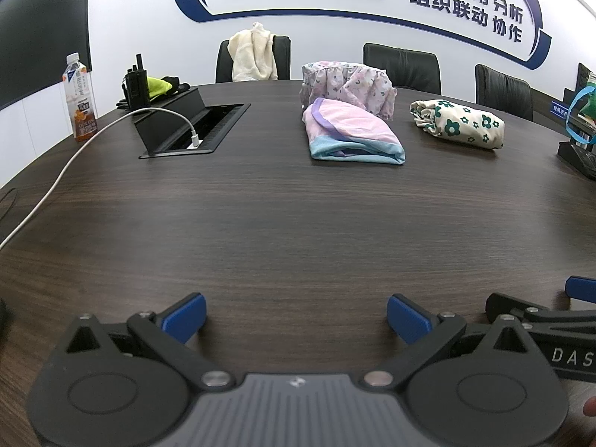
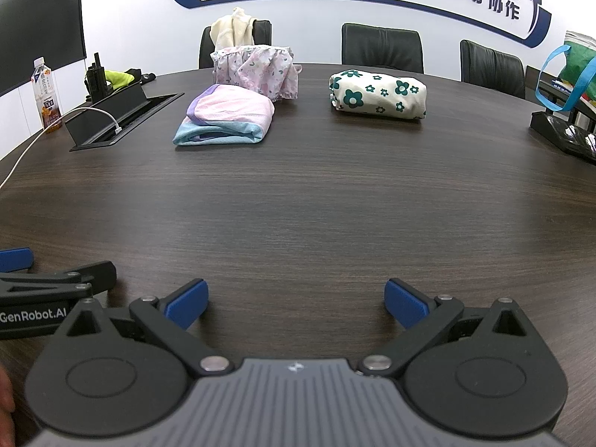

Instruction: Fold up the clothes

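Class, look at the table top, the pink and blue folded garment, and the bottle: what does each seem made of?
Table: dark wood-grain finish, likely laminate or veneer, soft sheen.
Pink and blue folded garment: soft, thin fabric, rounded folds.
Bottle: clear plastic, probably; amber drink shows through.

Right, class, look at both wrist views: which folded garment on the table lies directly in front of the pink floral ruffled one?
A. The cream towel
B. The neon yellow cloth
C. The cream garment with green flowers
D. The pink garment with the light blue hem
D: the pink garment with the light blue hem lies just in front of the pink floral ruffled garment, while the cream garment with green flowers sits apart to the right.
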Tool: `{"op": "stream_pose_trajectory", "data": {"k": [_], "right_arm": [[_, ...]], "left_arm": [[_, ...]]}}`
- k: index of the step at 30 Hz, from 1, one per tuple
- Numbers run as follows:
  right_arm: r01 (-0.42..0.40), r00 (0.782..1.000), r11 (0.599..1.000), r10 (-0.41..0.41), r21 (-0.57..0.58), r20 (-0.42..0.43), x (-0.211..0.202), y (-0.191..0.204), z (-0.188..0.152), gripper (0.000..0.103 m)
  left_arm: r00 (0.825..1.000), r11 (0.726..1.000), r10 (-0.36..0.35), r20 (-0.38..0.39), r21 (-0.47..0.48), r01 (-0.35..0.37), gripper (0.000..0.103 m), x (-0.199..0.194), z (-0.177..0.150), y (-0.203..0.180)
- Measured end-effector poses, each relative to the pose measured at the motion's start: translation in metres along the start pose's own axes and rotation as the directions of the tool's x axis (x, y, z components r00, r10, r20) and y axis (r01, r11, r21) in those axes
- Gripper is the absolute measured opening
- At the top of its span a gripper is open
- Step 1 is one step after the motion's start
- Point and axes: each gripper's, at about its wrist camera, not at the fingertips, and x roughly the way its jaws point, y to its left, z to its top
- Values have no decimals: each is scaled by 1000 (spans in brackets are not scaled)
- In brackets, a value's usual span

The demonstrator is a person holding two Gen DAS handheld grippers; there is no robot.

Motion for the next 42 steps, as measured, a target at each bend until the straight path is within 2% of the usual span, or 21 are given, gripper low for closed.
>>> {"op": "stream_pose_trajectory", "data": {"k": [42], "right_arm": [[7,1000,1000,-7,-6,-2,1,1,1,103]], "left_arm": [[1000,1000,0,3,-14,0,103,0,1,2]]}}
